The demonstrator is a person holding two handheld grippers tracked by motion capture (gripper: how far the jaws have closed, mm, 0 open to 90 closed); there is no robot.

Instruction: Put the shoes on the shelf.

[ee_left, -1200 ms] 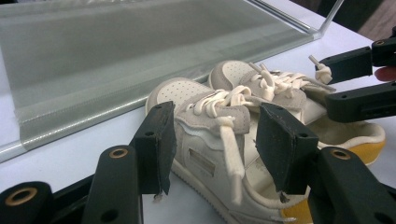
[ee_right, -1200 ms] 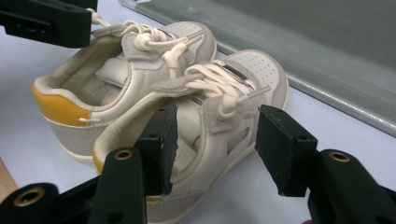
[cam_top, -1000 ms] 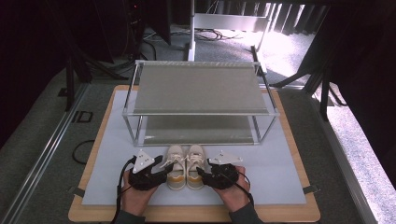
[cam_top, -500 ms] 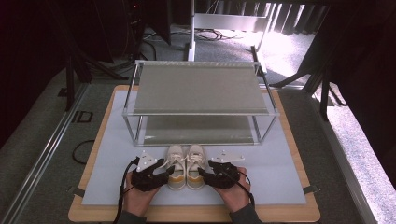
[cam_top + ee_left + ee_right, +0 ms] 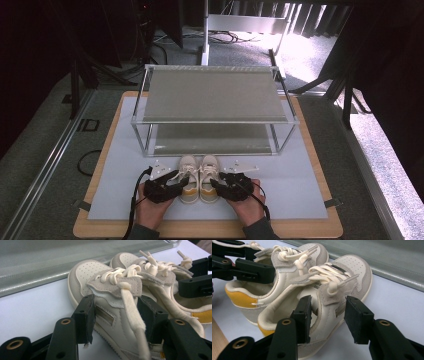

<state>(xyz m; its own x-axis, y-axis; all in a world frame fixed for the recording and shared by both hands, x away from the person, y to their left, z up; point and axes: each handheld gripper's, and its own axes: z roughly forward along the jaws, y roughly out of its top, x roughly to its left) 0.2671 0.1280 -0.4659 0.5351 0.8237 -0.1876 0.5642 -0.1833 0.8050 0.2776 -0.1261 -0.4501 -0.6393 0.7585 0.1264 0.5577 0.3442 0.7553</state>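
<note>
Two small cream sneakers with yellow heels stand side by side on the white mat, toes toward the rack. The left shoe has its outer wall between the jaws of my left gripper. These jaws have just been closing, and the pads press on the wall and tongue. My right gripper straddles the outer wall of the right shoe, one pad inside the shoe and one outside. Its jaws have just been closing, with a sliver of gap left at the outer pad.
A two-shelf metal rack stands just beyond the shoes on the white mat, which lies on a wooden board. Each gripper view shows the other gripper at the far shoe. Cables and stands lie on the floor behind.
The left hand has edged slightly toward the shoes. The shoes and the right hand stay where they were.
</note>
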